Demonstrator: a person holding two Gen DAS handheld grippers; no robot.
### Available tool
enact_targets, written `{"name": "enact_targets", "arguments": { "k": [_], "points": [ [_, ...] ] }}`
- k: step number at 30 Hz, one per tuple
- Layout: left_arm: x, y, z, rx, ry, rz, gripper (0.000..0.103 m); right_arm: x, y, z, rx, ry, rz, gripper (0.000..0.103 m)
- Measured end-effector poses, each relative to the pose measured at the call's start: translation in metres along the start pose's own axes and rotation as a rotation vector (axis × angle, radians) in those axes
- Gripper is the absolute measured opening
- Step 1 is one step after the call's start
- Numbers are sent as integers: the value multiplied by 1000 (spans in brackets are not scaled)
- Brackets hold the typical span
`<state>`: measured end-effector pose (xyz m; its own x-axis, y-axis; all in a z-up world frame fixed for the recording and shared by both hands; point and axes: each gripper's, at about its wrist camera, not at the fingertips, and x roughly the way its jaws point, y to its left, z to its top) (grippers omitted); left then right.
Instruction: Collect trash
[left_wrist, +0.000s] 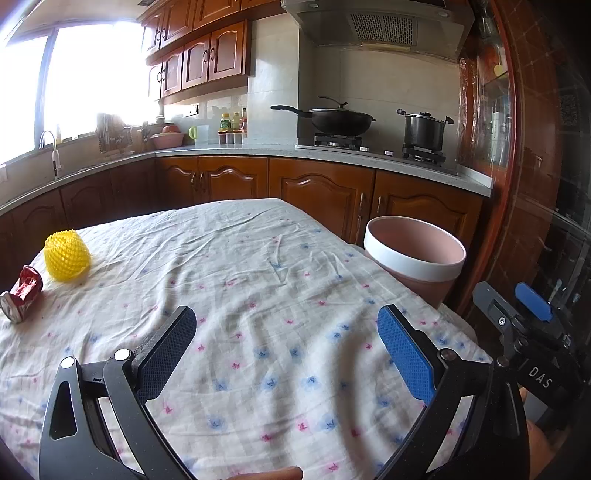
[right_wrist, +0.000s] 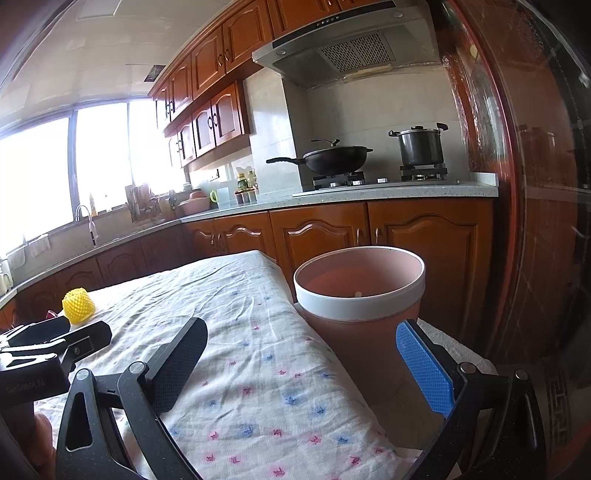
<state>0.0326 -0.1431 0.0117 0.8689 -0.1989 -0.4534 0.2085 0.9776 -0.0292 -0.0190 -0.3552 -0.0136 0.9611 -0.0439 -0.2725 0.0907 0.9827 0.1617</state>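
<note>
A crushed red can (left_wrist: 20, 293) lies at the table's far left, with a yellow foam fruit net (left_wrist: 67, 255) just behind it. In the right wrist view the yellow net (right_wrist: 78, 301) shows far left, and the can is mostly hidden behind the other gripper. A pink bin with a white rim (left_wrist: 415, 254) stands off the table's right edge. My left gripper (left_wrist: 286, 319) is open over the floral cloth, nothing between its fingers. My right gripper (right_wrist: 301, 330) is open too, near the bin (right_wrist: 360, 295), which holds a small white scrap.
The table wears a wrinkled white floral cloth (left_wrist: 258, 295). Behind it run wooden cabinets and a grey countertop (left_wrist: 332, 155) with a wok (left_wrist: 340, 120), a pot (left_wrist: 424, 131) and a sink tap (left_wrist: 51, 147). A dark wooden door frame (left_wrist: 517, 184) stands at right.
</note>
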Motion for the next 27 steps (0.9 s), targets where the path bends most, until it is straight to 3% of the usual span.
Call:
{"name": "enact_targets", "arguments": {
  "k": [27],
  "points": [
    [0,2,1,-7,15,-11,101,2,3,1,14,14,27,103]
  ]
}}
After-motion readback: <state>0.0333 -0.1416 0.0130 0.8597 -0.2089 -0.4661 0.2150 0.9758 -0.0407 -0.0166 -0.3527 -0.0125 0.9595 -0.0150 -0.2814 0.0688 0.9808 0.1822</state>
